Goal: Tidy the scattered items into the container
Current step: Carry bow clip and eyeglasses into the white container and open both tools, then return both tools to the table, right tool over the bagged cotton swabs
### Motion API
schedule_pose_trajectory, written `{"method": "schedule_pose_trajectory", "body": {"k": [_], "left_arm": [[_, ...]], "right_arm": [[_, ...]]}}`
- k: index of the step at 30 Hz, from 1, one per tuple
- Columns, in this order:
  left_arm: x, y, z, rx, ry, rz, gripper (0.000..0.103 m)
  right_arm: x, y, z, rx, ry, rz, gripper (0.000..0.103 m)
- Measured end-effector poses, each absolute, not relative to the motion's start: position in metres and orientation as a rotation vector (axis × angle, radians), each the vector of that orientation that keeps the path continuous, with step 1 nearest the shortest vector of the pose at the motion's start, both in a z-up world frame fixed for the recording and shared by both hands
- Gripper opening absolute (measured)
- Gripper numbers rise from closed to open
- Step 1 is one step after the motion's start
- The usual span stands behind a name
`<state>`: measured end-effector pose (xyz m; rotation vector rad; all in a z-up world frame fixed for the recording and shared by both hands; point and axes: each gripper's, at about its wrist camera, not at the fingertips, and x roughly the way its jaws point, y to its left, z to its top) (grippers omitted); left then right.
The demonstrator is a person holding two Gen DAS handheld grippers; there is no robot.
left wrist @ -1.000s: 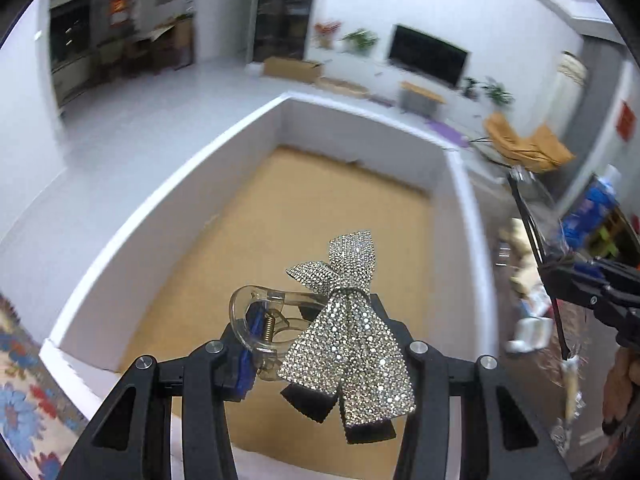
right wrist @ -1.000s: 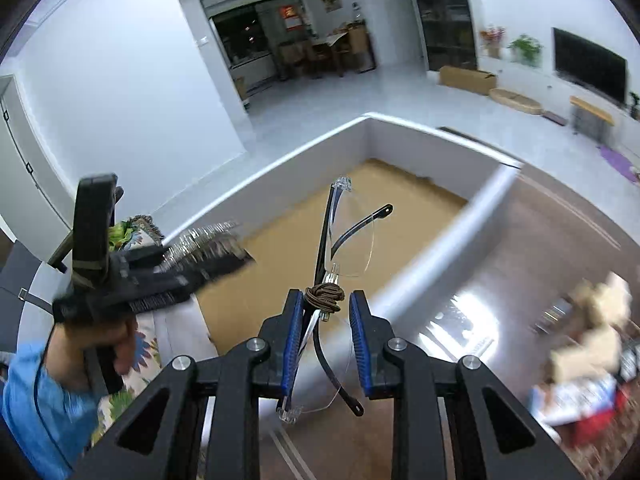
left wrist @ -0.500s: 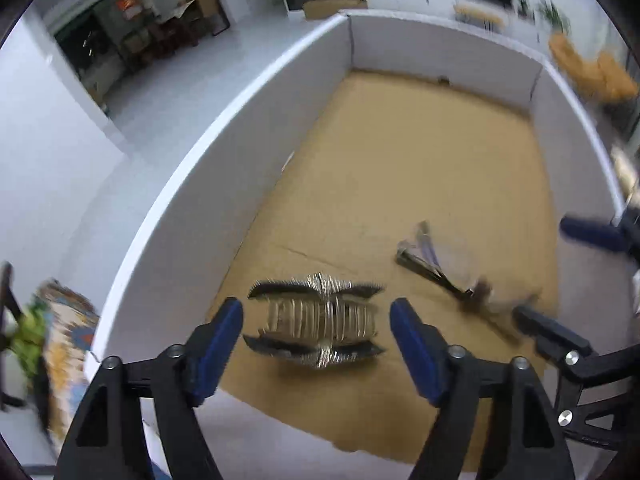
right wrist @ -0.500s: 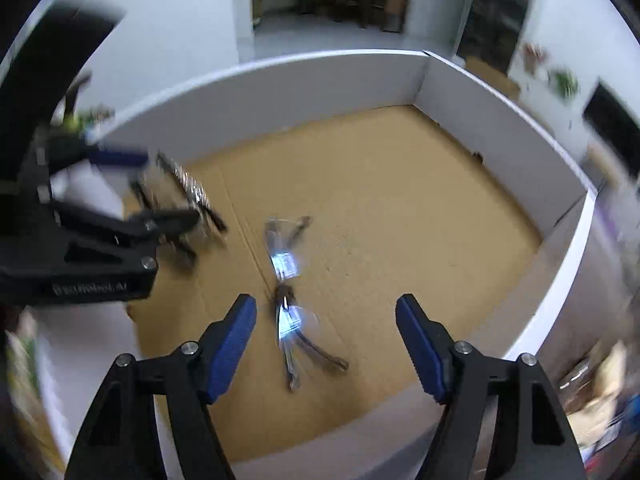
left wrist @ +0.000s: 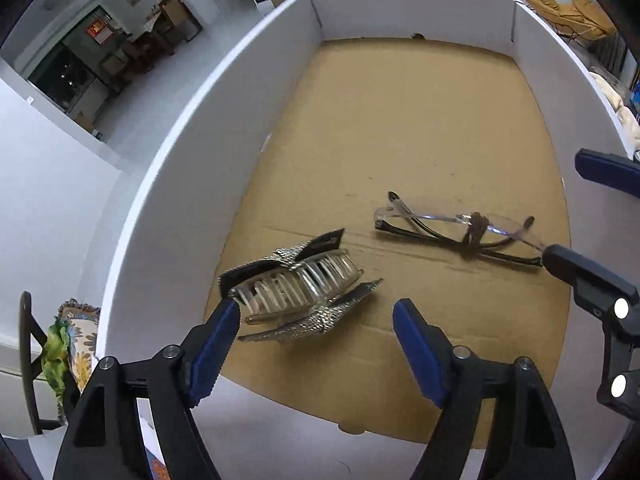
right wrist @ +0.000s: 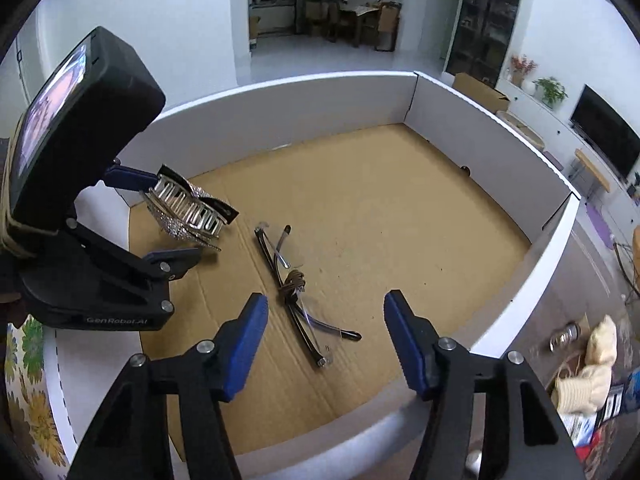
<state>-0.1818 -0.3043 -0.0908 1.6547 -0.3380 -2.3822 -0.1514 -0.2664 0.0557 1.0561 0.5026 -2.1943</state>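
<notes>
A white-walled box with a brown cardboard floor fills both views; its wall also shows in the right wrist view. A rhinestone bow hair clip lies on the floor at the near left, also seen in the right wrist view. Clear glasses with a brown hair tie round them lie to its right, and in the right wrist view. My left gripper is open just above the clip. My right gripper is open above the glasses.
Outside the box at the right lie a cream knitted item, a small jar and printed packets. A floral cloth lies at the left. The far half of the box floor is bare cardboard.
Both grippers opened over the box. The hair clip and the glasses dropped from the jaws and now lie on the box floor.
</notes>
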Motion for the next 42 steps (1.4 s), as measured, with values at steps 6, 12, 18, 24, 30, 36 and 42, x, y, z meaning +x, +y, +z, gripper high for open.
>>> {"method": "schedule_pose_trajectory", "body": {"k": [6,12,18,24,30,36,42], "left_arm": [[-0.173,-0.311,-0.080,1.546,-0.229,-2.434,0.078],[-0.114,-0.297,-0.029,1.327,-0.046,-2.590,0.078],[-0.045,-0.199,0.010,1.205,0.059,-2.910,0.103],[-0.026,-0.082,-0.044,1.452,0.017,-3.006,0.103],[-0.041,-0.018,-0.116,1.516,-0.189,-2.892,0.103],[-0.067,-0.023,-0.130,1.466,-0.115,-2.912,0.103],[-0.083,-0.021,-0.132,1.465,-0.099,-2.900,0.103]], "right_arm": [[-0.142,-0.240,0.074,1.043,0.326,-2.283,0.072],[-0.092,-0.128,0.114,0.959,0.039,-2.490,0.103],[-0.016,0.055,0.090,1.172,0.038,-2.839,0.103],[0.007,0.125,0.043,1.444,-0.014,-2.793,0.103],[-0.018,0.108,0.012,1.442,0.053,-2.714,0.103],[-0.043,0.111,-0.007,1.448,0.073,-2.707,0.103],[-0.047,0.113,-0.006,1.399,0.080,-2.717,0.103]]}}
